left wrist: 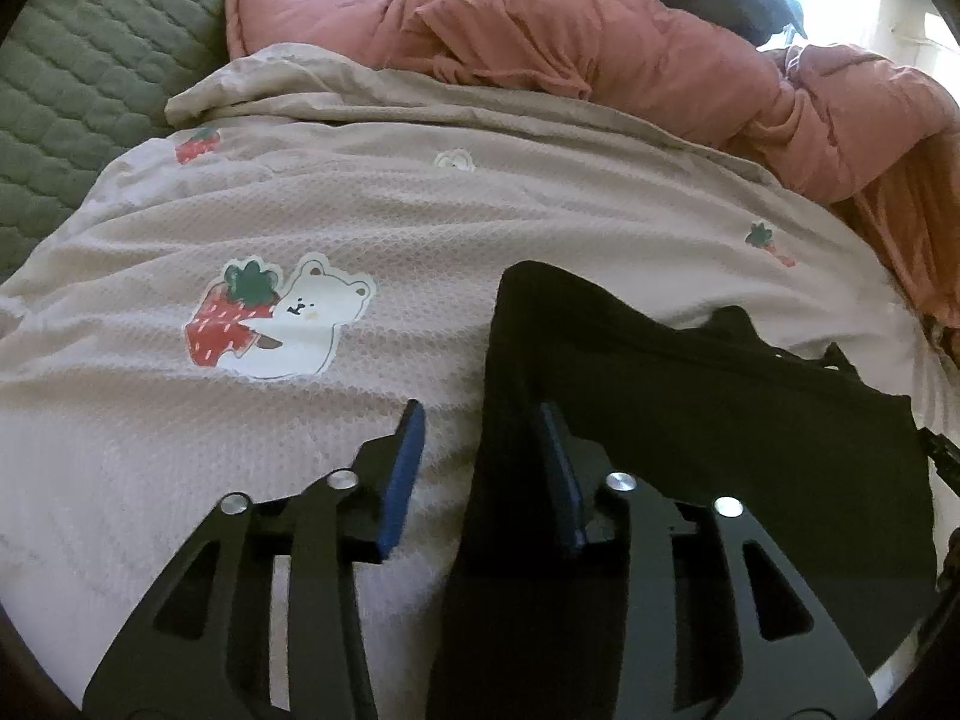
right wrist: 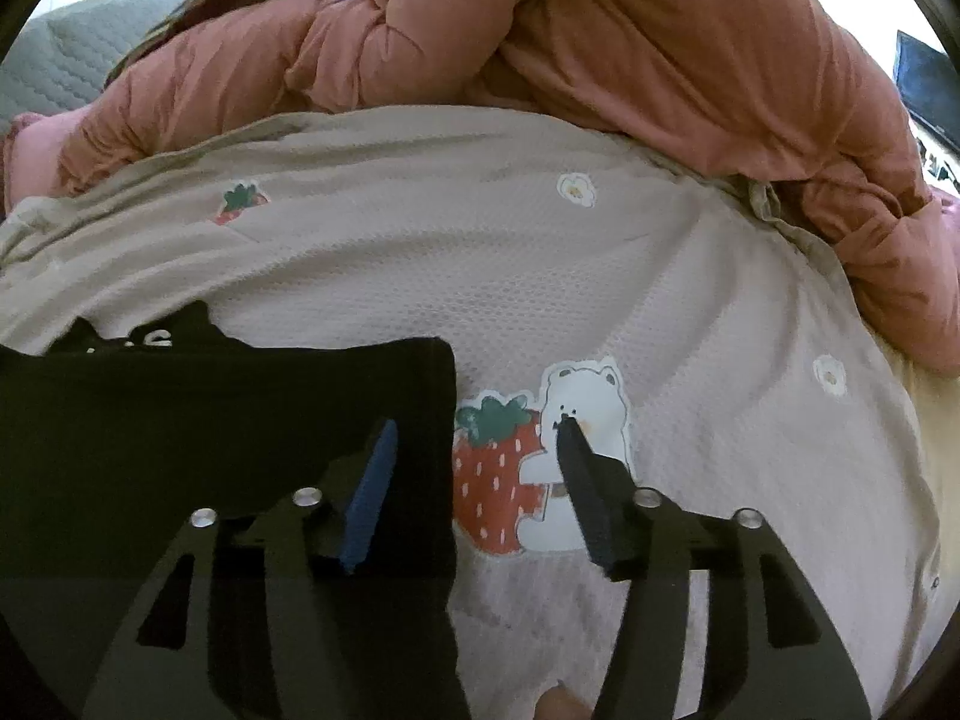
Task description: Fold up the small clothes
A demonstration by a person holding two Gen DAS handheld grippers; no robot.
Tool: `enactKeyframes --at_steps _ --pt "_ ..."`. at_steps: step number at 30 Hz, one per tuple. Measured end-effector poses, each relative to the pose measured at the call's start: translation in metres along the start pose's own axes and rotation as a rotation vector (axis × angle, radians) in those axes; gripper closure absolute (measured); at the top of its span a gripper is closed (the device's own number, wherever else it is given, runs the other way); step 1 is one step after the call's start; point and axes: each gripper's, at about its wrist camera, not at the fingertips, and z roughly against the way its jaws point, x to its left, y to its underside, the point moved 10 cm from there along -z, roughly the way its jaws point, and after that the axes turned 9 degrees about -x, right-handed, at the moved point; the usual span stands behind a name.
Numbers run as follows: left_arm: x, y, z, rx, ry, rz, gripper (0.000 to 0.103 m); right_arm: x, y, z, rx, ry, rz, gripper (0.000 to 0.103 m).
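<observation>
Both hand-held grippers, left (left wrist: 480, 438) and right (right wrist: 477, 450), gape empty over the black garment (left wrist: 690, 420) on a strawberry-bear blanket (left wrist: 300, 210); a pink duvet (left wrist: 600, 60) is heaped behind.

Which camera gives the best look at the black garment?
The left wrist view: the black garment spreads out there, showing its long near strip and far edges. The right wrist view shows only a flat dark slab with one square corner and some white lettering.

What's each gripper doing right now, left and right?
Left gripper: open, straddling the left edge of the black garment, not clamped.
Right gripper: open, straddling the black garment's right edge over the strawberry-bear blanket, holding nothing.
</observation>
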Motion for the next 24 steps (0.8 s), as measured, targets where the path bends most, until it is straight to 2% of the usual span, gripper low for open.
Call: enactKeyframes --at_steps 2,4,6,9,14,24 --pt "-0.001 -0.001 0.005 -0.01 0.001 -0.006 0.068 0.002 -0.001 0.009 -0.012 -0.008 0.001 0.039" --pt "-0.002 -0.002 0.012 -0.021 0.005 -0.011 0.058 0.005 -0.003 0.02 -0.036 -0.007 0.013 0.033" --pt "-0.003 -0.004 0.019 -0.033 0.009 -0.017 0.054 0.008 -0.004 0.033 -0.064 -0.016 0.019 0.029" --pt "-0.007 -0.006 0.031 -0.05 0.016 -0.028 0.051 0.013 -0.007 0.055 -0.103 -0.041 0.024 0.027" --pt "-0.013 -0.002 0.049 -0.054 0.035 -0.04 0.042 0.029 -0.004 0.087 -0.142 -0.103 0.057 0.019" --pt "-0.014 0.006 0.08 -0.062 0.065 -0.024 0.034 0.064 0.01 0.128 -0.161 -0.214 0.107 0.018"
